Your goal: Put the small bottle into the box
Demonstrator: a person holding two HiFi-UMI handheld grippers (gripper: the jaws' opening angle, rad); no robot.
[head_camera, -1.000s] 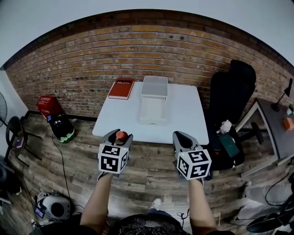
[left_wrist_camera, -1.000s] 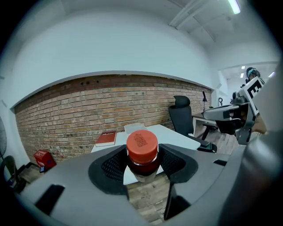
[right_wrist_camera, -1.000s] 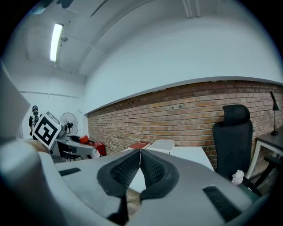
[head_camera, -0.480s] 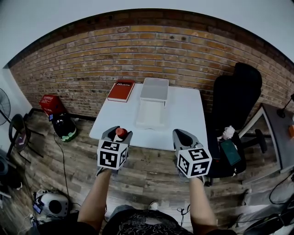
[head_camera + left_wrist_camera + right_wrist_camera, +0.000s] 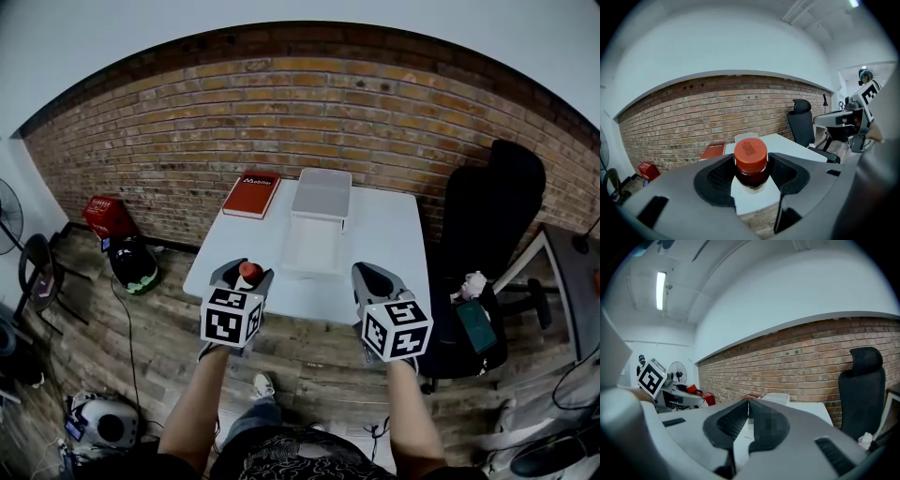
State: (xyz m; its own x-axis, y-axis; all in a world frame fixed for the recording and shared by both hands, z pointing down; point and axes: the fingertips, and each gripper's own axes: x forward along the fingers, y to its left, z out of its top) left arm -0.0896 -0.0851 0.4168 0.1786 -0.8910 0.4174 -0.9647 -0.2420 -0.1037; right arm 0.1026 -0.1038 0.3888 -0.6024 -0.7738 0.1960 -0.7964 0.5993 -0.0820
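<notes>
A small bottle with a red cap stands upright between the jaws of my left gripper, which is shut on it just short of the white table's near edge. In the left gripper view the bottle fills the gap between the black pads. The clear plastic box lies open in the middle of the table, its lid behind it by the wall. My right gripper hangs level with the left one, its jaws shut with nothing in them.
A red book lies at the table's back left. A black office chair stands right of the table. A brick wall runs behind it. On the wooden floor at left are a red crate and a bag.
The view has shifted as the person steps; the table now sits slightly further right and a foot shows below. Both grippers keep their pose and the bottle stays held.
</notes>
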